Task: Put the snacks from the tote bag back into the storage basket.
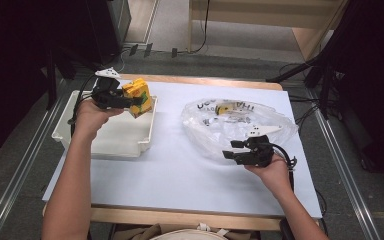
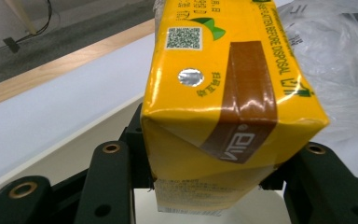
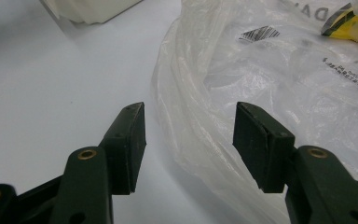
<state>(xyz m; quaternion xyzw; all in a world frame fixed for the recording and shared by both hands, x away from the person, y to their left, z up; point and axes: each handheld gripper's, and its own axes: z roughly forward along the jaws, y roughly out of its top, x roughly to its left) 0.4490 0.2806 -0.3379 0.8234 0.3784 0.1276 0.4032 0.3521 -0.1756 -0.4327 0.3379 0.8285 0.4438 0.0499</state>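
My left gripper (image 1: 132,102) is shut on a yellow drink carton (image 1: 139,96) and holds it above the far right corner of a white tray (image 1: 80,137). In the left gripper view the carton (image 2: 223,102) sits between the black jaws, with a brown stripe, a QR code and a foil straw hole on it. My right gripper (image 1: 234,149) stands open at the near edge of a clear plastic bag (image 1: 240,125). In the right gripper view the bag's crumpled rim (image 3: 200,121) runs between the open fingertips (image 3: 130,123), which do not press on it. Something yellow (image 1: 225,109) lies inside the bag.
The white table top (image 1: 180,170) has free room in the middle and along its front. The wooden table edge (image 1: 190,80) runs along the far side. Cables and dark stands lie on the floor beyond and to the right.
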